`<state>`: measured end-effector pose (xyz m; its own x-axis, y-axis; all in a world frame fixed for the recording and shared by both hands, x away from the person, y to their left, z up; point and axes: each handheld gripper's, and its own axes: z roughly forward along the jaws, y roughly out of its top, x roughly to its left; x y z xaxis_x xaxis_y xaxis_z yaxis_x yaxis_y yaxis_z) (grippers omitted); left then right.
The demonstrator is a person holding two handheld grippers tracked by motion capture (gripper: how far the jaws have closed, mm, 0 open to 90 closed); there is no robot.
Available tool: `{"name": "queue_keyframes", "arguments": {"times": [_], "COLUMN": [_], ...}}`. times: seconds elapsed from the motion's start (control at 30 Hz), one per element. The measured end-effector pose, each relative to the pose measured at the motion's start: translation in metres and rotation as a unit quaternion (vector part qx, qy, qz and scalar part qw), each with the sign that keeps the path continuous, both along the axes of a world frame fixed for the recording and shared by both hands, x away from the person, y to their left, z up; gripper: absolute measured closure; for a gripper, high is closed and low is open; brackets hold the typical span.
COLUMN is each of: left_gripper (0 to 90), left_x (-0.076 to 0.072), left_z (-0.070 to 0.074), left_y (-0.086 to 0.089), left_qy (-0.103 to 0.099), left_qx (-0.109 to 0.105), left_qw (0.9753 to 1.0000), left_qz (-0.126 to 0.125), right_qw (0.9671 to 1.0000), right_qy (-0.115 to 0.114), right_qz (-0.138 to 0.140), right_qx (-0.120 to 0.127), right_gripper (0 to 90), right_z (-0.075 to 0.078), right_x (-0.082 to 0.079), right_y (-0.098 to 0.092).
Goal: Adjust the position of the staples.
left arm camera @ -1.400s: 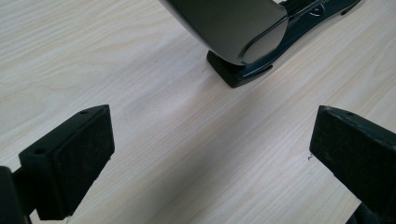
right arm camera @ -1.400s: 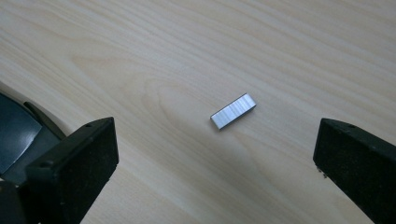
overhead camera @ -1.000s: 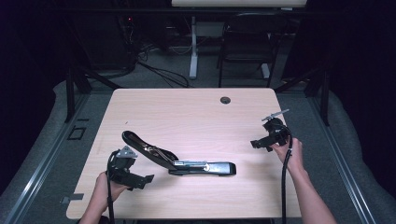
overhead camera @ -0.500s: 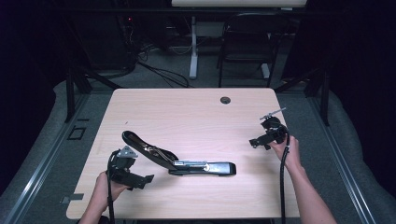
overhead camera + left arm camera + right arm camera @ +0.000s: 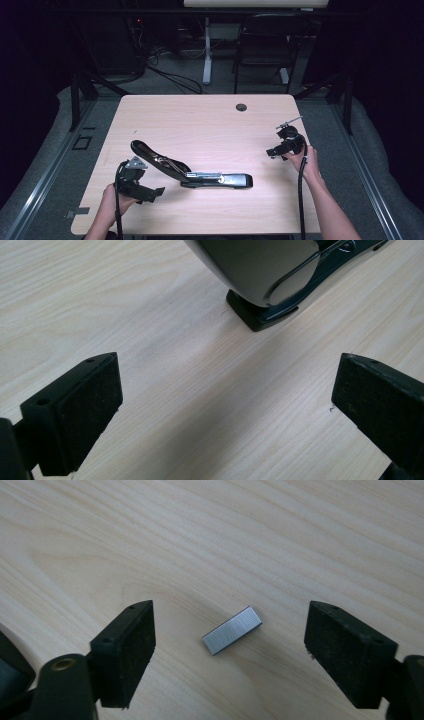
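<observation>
While two grippers are held over a pale wooden table (image 5: 200, 115), one stapler (image 5: 190, 170) is seen lying open near the front edge, its lid raised toward the left gripper (image 5: 227, 415), whose jaws are spread wide just short of the stapler's dark end, touching nothing. One small strip of staples (image 5: 232, 630) is seen lying flat between the widely spread jaws of the right gripper (image 5: 230, 655), untouched, near the table's right edge. Much bare wood is left open across the far half.
</observation>
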<state>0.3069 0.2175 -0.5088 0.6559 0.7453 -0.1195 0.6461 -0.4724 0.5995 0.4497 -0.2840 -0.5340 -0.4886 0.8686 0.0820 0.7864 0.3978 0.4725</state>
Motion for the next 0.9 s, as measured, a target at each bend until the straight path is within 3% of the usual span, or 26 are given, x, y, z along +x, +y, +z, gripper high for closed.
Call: {"name": "queue_keyframes", "arguments": {"times": [0.13, 0.57, 0.63, 0.9], "left_gripper": [0.0, 0.0, 0.0, 0.0], "left_x": [0.000, 0.000, 0.000, 0.000], "left_z": [-0.001, -0.001, -0.001, -0.002], "left_y": [0.000, -0.001, -0.001, -0.002], "left_qy": [0.003, 0.000, 0.000, 0.001], "left_qx": [0.003, 0.008, 0.008, 0.011], "left_qw": [1.0000, 1.0000, 1.0000, 0.9999], "left_qz": [-0.002, 0.001, 0.001, 0.000], "right_qw": [0.9997, 0.9989, 0.9992, 0.9983], "right_qy": [0.011, 0.018, 0.014, 0.021], "right_qz": [0.009, -0.013, -0.020, -0.024], "right_qx": [-0.021, -0.040, -0.032, -0.049], "right_gripper": [28.1, 35.2, 37.8, 55.2], "right_z": [-0.006, -0.016, -0.017, -0.017], "right_x": [0.003, 0.005, 0.005, 0.005], "right_y": [0.005, 0.006, 0.006, 0.007]}}
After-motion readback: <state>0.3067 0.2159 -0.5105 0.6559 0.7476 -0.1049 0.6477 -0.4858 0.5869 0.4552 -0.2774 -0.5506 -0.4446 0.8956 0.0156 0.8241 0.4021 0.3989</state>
